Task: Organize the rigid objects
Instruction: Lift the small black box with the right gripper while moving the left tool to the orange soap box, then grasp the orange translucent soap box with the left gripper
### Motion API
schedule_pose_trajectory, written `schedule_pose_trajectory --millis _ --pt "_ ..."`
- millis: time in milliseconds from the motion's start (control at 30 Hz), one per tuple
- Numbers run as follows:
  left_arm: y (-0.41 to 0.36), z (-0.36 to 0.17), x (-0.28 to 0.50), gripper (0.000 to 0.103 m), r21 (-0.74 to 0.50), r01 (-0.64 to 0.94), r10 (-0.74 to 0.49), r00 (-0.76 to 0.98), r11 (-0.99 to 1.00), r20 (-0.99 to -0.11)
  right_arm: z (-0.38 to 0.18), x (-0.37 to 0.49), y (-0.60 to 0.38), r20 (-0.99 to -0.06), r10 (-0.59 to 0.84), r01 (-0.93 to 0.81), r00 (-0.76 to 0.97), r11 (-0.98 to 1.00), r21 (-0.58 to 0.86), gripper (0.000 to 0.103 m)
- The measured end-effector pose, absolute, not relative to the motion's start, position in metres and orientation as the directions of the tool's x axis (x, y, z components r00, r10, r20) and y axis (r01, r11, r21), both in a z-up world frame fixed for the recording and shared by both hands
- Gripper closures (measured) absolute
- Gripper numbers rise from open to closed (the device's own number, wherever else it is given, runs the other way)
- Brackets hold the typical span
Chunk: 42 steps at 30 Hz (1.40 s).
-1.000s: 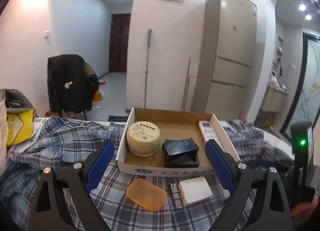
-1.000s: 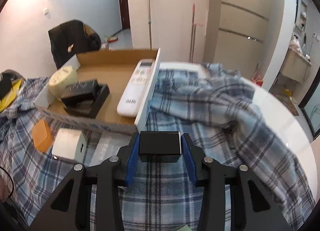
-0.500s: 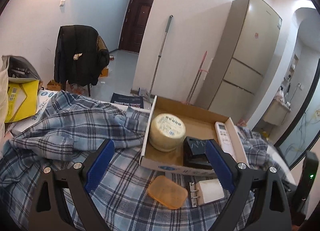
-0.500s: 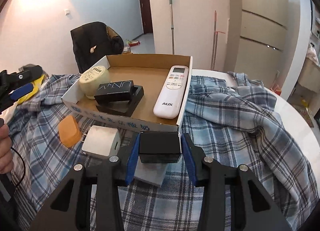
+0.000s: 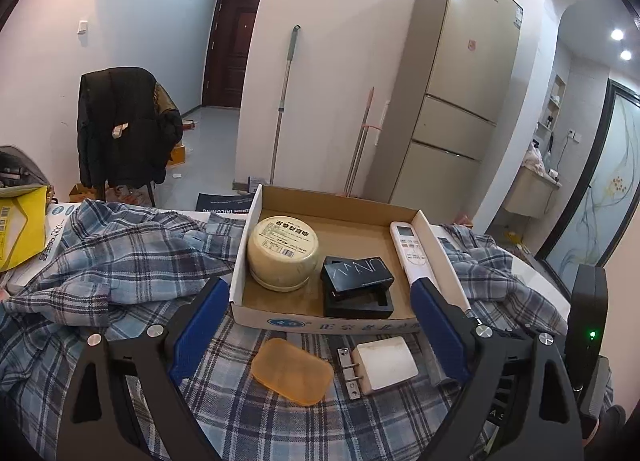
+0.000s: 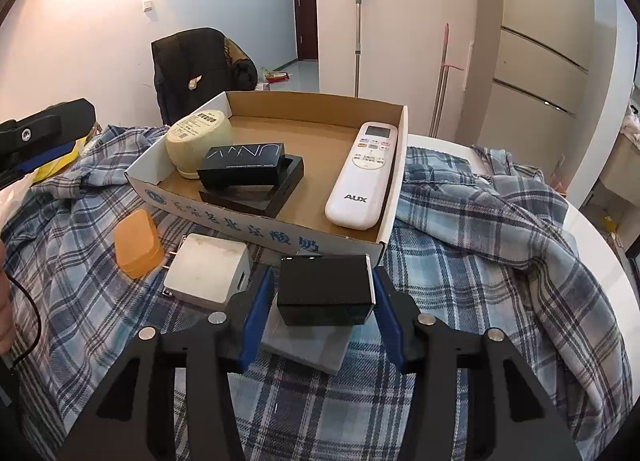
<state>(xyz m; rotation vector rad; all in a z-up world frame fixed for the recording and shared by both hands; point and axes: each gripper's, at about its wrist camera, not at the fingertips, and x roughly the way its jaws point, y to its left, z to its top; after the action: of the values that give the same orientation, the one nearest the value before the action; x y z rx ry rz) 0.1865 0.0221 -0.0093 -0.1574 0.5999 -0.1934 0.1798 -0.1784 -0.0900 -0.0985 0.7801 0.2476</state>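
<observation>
Plaid cloth (image 6: 500, 261), left jaws apart and empty, right jaws just loosening around black box (image 6: 325, 288).

Left gripper (image 5: 320, 315) wide open at bottom of frame, nothing between blue pads. Centre: cardboard box (image 5: 280, 319) holding cream round tub (image 5: 283, 253), black UNNY case (image 5: 357, 285), white remote (image 5: 412, 247) along right wall. Below box, on plaid cloth (image 5: 100, 261): orange soap-like block (image 5: 292, 371), white charger (image 5: 386, 361).
</observation>
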Motion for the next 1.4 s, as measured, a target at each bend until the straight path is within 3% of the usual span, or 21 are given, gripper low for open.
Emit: schedule_pose_trajectory --millis 100,267,467,533,633,700,767,1033,1233,1267,1400 --pt "0.026 -0.012 0.189 0.009 -0.195 0.106 -0.200 0.805 0.975 -0.559 -0.092 0.182 -0.178 -0.711 0.165 -0.243 0.683 0.970 -0.009 0.062" --pt "0.039 -0.023 0.201 0.009 -0.207 0.006 -0.139 0.761 0.978 -0.633 -0.085 0.178 -0.186 -0.676 0.164 -0.217 0.719 0.976 0.007 0.063" --pt "0.052 -0.032 0.207 0.009 -0.300 -0.022 -0.194 0.717 0.954 -0.670 -0.073 0.173 -0.194 -0.625 0.167 -0.197 0.762 0.980 0.022 0.063" --pt "0.046 -0.032 0.207 0.010 -0.256 0.016 -0.190 0.715 0.967 -0.672 -0.073 0.174 -0.196 -0.627 0.166 -0.190 0.761 0.981 0.030 0.063" --pt "0.026 -0.033 0.205 0.011 -0.166 0.269 -0.304 0.638 0.949 -0.707 -0.073 0.174 -0.199 -0.628 0.167 -0.185 0.760 0.982 0.037 0.063" --pt "0.016 -0.035 0.196 0.011 -0.086 0.364 -0.310 0.620 0.927 -0.721 -0.072 0.174 -0.199 -0.625 0.170 -0.185 0.762 0.982 0.041 0.063" --pt "0.009 -0.041 0.193 0.011 0.002 0.379 -0.259 0.635 0.925 -0.728 -0.071 0.172 -0.198 -0.619 0.171 -0.192 0.767 0.981 0.034 0.063" --pt "0.010 -0.072 0.209 0.012 -0.013 0.339 -0.221 0.584 0.941 -0.781 -0.070 0.170 -0.194 -0.611 0.175 -0.213 0.772 0.977 0.011 0.063" --pt "0.009 -0.084 0.216 0.027 -0.018 0.338 -0.215 0.558 0.941 -0.802 -0.072 0.170 -0.191 -0.621 0.190 -0.229 0.760 0.973 0.017 0.063" --pt "0.008 -0.087 0.217 0.034 -0.019 0.344 -0.218 0.549 0.939 -0.807 -0.072 0.169 -0.190 -0.621 0.191 -0.231 0.761 0.973 0.015 0.063" --pt "0.003 -0.092 0.218 0.037 -0.015 0.354 -0.217 0.539 0.935 -0.814 -0.071 0.168 -0.190 -0.616 0.191 -0.234 0.764 0.972 0.012 0.063"
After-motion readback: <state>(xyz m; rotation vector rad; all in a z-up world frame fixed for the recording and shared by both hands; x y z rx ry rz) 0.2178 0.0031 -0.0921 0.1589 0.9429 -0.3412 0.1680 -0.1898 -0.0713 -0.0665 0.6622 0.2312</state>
